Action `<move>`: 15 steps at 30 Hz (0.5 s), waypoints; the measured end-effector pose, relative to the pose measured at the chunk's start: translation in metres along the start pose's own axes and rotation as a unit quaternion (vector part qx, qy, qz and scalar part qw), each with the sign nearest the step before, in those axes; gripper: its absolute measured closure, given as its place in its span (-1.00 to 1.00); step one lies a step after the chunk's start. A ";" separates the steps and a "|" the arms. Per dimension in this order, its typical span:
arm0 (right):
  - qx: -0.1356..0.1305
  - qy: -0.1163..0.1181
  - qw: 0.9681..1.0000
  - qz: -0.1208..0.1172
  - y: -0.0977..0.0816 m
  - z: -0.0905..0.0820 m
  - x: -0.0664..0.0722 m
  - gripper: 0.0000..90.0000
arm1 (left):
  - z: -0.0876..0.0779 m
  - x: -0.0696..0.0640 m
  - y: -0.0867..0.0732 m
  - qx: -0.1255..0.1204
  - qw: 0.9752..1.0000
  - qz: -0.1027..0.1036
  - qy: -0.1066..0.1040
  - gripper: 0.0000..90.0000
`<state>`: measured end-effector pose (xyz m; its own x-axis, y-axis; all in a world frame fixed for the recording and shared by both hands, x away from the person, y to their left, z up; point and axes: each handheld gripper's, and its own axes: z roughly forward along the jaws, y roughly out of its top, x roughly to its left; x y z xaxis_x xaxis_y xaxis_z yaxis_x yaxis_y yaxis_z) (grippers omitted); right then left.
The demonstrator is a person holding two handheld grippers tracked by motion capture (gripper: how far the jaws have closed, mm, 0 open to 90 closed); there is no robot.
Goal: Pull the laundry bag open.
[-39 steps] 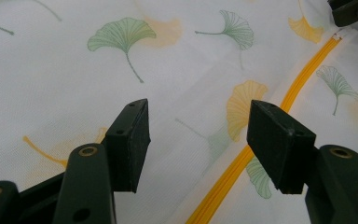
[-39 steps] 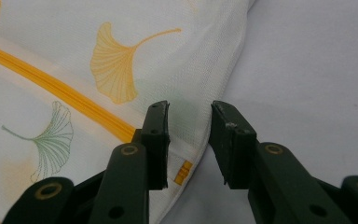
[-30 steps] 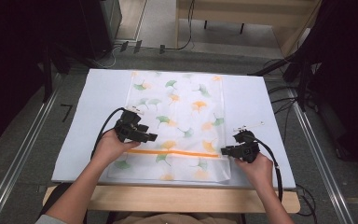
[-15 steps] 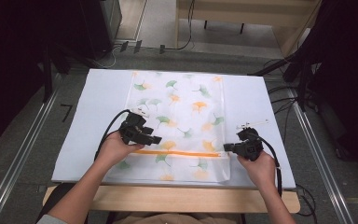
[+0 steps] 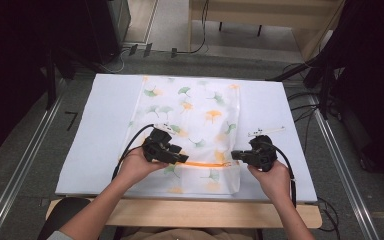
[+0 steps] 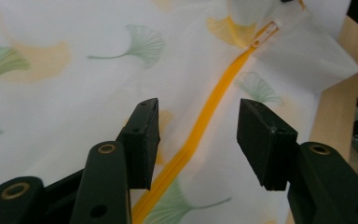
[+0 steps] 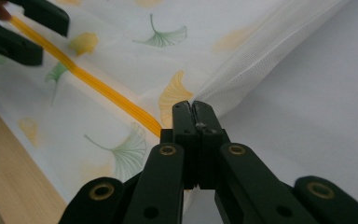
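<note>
A white mesh bag [image 5: 195, 110] printed with green and orange leaves lies flat on the white table [image 5: 105, 125]. An orange zipper [image 5: 205, 164] runs across its near end. My left gripper [image 5: 181, 158] hovers over the zipper's left part. In the left gripper view its jaws [image 6: 198, 135] have just been closing but still stand apart, with the zipper [image 6: 214, 100] running between them untouched and the zipper pull [image 6: 266, 32] farther along. My right gripper [image 5: 234, 155] is shut on the bag's right edge; its pads [image 7: 196, 109] pinch the mesh fabric [image 7: 242, 70] beside the zipper's end [image 7: 149, 123], raising a fold.
The table's wooden front edge [image 5: 180, 212] runs just below the bag. Bare white tabletop lies on both sides of the bag. Cables [image 5: 305, 100] trail on the floor to the right, and metal rails [image 5: 20, 165] flank the table.
My left gripper has slid rightward and nearer along the bag to the zipper, its jaws narrower. The right gripper has kept hold at the bag's right edge and risen slightly.
</note>
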<state>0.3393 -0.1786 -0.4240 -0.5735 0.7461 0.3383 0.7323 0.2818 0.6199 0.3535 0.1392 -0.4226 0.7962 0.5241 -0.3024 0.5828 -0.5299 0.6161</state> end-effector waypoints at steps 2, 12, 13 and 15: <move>0.000 -0.001 1.000 -0.006 0.001 0.000 0.002 1.00 | 0.006 -0.007 0.002 -0.005 1.000 0.007 -0.013 0.18; 0.013 -0.011 1.000 -0.009 0.001 0.002 0.001 1.00 | 0.035 -0.027 0.010 0.007 0.999 0.007 -0.047 0.28; 0.012 -0.009 1.000 -0.010 0.001 0.002 0.001 1.00 | 0.036 -0.028 0.011 0.008 0.999 0.007 -0.049 0.27; 0.009 -0.009 1.000 -0.011 0.001 0.001 0.002 1.00 | 0.040 -0.030 0.013 0.008 0.999 0.006 -0.048 0.27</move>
<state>0.3394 -0.1763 -0.4240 -0.5837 0.7496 0.3121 0.7259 0.3096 0.6142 0.3436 0.0894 -0.4343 0.8141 0.4519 -0.3647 0.5758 -0.5466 0.6080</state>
